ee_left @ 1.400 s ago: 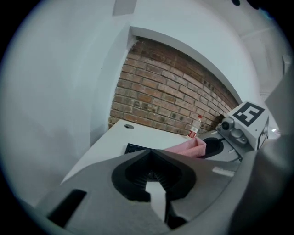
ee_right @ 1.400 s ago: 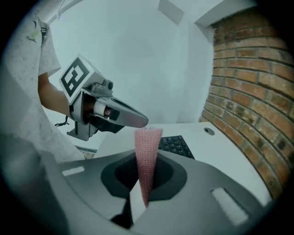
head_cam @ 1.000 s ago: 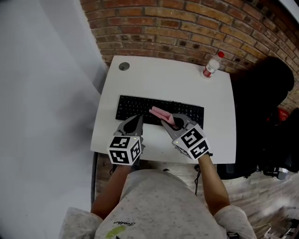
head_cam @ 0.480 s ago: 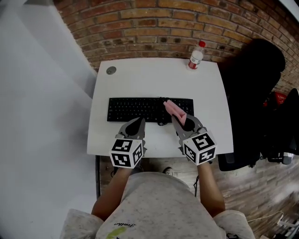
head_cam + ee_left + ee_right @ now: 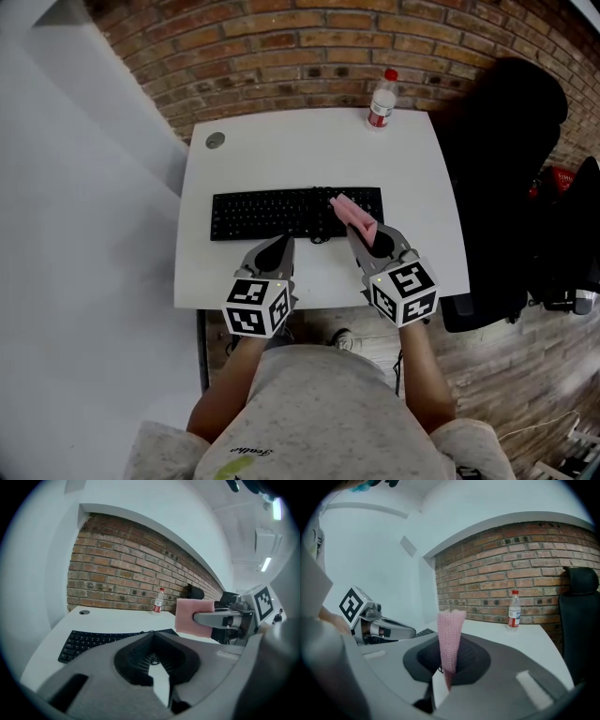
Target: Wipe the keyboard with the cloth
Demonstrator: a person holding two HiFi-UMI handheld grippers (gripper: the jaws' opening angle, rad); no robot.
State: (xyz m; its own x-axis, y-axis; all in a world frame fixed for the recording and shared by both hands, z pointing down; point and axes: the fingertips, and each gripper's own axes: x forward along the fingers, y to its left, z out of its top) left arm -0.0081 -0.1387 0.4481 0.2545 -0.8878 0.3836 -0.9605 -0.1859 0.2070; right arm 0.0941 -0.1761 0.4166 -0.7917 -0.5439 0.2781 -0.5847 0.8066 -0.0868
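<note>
Right gripper [image 5: 367,234] was clamped on the pink cloth [image 5: 353,215], jaws pinching its lower end. In the right gripper view the cloth [image 5: 451,639] stood straight up between them. From the head view it hung over the right end of the black keyboard [image 5: 272,214]; whether it touched the keys could not be told. The left gripper view showed the cloth [image 5: 194,616] as a flat pink square held beside the far right end of the keyboard [image 5: 108,641].

Left gripper [image 5: 279,246] was closed on nothing, its tips meeting in its own view with bare tabletop beyond. It sat over the front strip of the white table [image 5: 281,159], tips just at the keyboard's near edge, around the middle of its length.

And there was room! The keyboard lay parallel to the front edge, with a bare strip in front where both grippers worked. Behind it, a broad open stretch of white ran back to the brick wall [image 5: 281,56]. The only things there were a round grommet [image 5: 216,141] near the back left corner and a red-capped bottle [image 5: 381,97] at the back edge towards the right, both well apart from the keyboard. Bare table showed past each end of the keyboard, more on the right. A black chair [image 5: 506,169] stood just off the right edge.
</note>
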